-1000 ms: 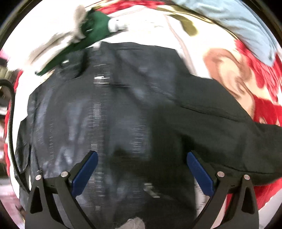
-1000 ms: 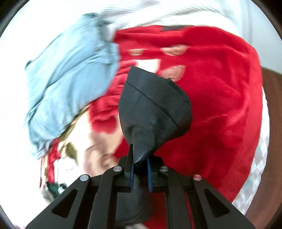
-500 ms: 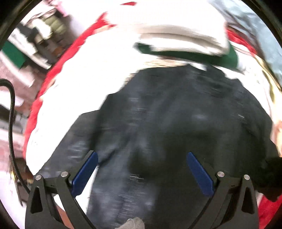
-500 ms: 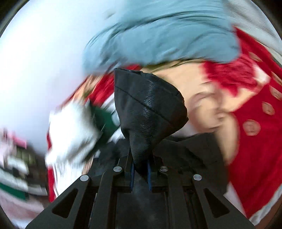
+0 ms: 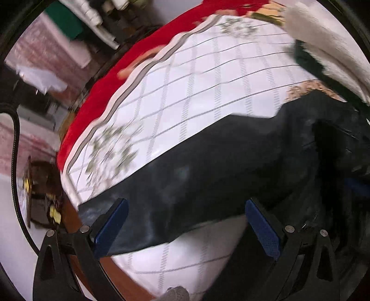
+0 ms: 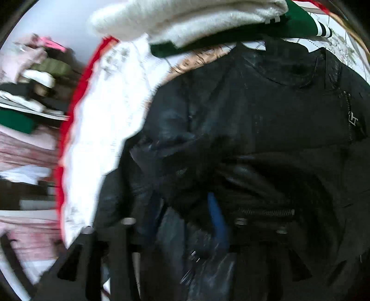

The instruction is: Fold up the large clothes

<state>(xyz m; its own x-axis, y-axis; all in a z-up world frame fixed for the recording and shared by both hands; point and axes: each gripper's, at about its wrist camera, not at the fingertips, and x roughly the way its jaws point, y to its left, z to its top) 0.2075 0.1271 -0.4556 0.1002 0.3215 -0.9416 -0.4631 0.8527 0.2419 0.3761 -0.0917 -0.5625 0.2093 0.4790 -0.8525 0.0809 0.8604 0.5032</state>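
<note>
A black leather jacket lies on a white checked sheet. In the left wrist view one sleeve stretches toward the lower left, across my left gripper, which is open and empty just above it. In the right wrist view the jacket fills the frame, with zips showing. My right gripper is low against the jacket. Folds of leather cover its fingers; one blue pad shows. Whether it is shut on the leather I cannot tell.
A folded stack of white and green clothes sits beyond the jacket's collar, also in the left wrist view. A red blanket lies under the sheet. The bed's edge and wooden frame are at the lower left. Shelves with clutter stand beyond.
My right gripper carried the held jacket sleeve across and down onto the jacket body. My left gripper swung left, from over the jacket's middle to its other sleeve near the bed edge.
</note>
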